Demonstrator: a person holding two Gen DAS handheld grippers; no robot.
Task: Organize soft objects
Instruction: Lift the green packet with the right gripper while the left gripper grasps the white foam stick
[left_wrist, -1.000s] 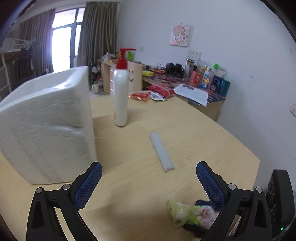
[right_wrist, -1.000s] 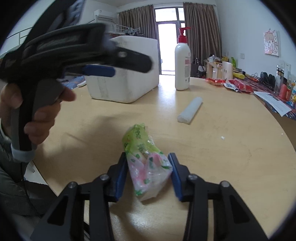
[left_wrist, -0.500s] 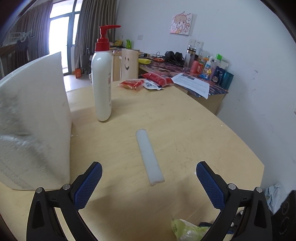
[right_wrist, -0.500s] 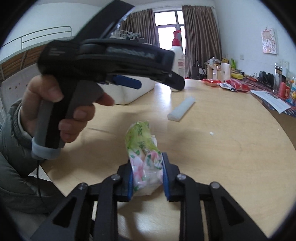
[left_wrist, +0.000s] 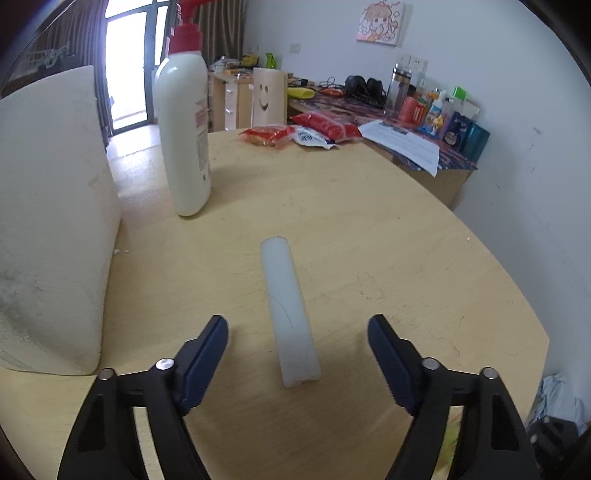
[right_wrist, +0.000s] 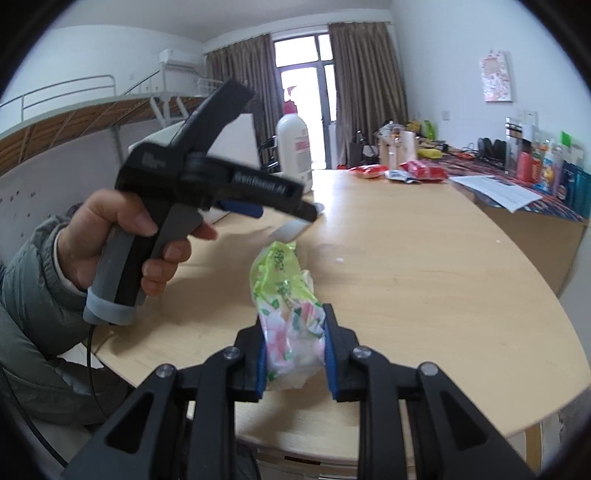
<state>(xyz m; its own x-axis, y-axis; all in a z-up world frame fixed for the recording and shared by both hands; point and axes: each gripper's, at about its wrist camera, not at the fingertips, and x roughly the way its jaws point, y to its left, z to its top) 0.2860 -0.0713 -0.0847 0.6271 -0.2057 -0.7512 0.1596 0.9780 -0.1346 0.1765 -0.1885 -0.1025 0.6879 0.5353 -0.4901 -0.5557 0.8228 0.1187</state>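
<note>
A white foam stick (left_wrist: 290, 314) lies lengthwise on the round wooden table (left_wrist: 369, 229). My left gripper (left_wrist: 297, 325) straddles its near end, jaws closing, pads still clear of the foam on both sides. In the right wrist view my right gripper (right_wrist: 293, 328) is shut on a soft green and pink flowered packet (right_wrist: 286, 295), lifted a little off the table. The left gripper (right_wrist: 258, 206) shows there too, held by a hand (right_wrist: 122, 236) and pointing down at the foam stick (right_wrist: 291, 229).
A big white foam box (left_wrist: 51, 221) stands at the left, a white pump bottle (left_wrist: 184, 133) with a red top beside it. Red snack packets (left_wrist: 295, 133) lie at the table's far edge. A cluttered desk (left_wrist: 406, 125) lines the wall behind.
My left gripper came forward and down over the foam stick and its jaws narrowed. The right gripper closed onto the flowered packet and lifted it slightly.
</note>
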